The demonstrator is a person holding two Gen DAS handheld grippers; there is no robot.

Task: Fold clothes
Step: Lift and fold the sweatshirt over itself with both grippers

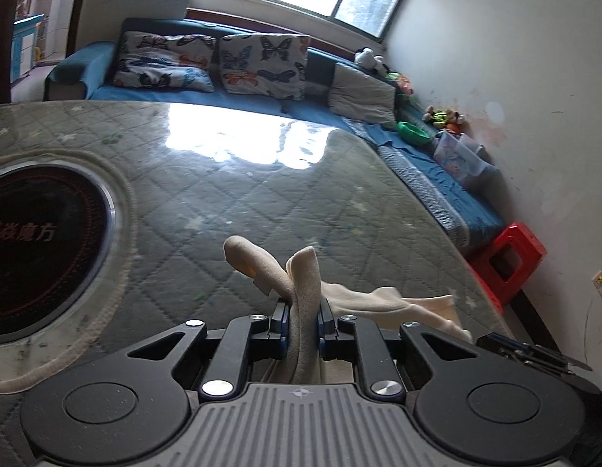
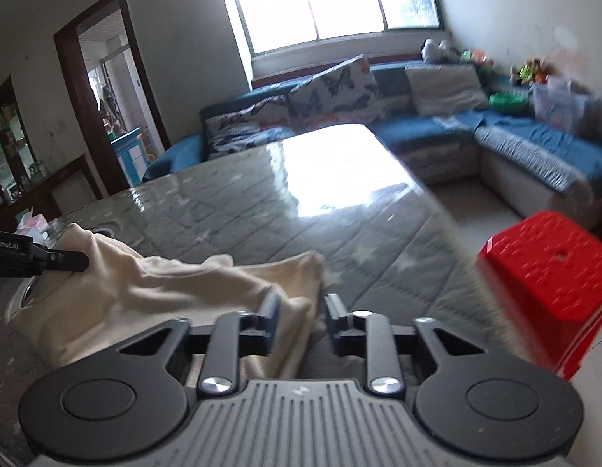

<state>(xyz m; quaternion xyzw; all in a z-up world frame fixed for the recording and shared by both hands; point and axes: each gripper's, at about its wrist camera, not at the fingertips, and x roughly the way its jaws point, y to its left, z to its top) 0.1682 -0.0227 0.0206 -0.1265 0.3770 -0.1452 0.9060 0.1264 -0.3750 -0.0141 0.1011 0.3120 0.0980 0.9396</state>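
The left gripper pinches a bunched fold of the cream garment, which lies crumpled on the quilted worktop. The right gripper stands parted, its pads clear of the cloth's edge. A red stool stands beside the worktop.

Your left gripper points forward and downward over the worktop. Its fingers stand close together and clamp a fold of the cream garment, which rises between the pads and drapes off to the right. In the right wrist view this same gripper enters at the left edge, its tip against the cloth.

Your right gripper also points forward and downward. Its fingers stand apart with a clear gap; the left finger lies against the edge of the garment, the right finger is clear of it. Neither pad presses the cloth.
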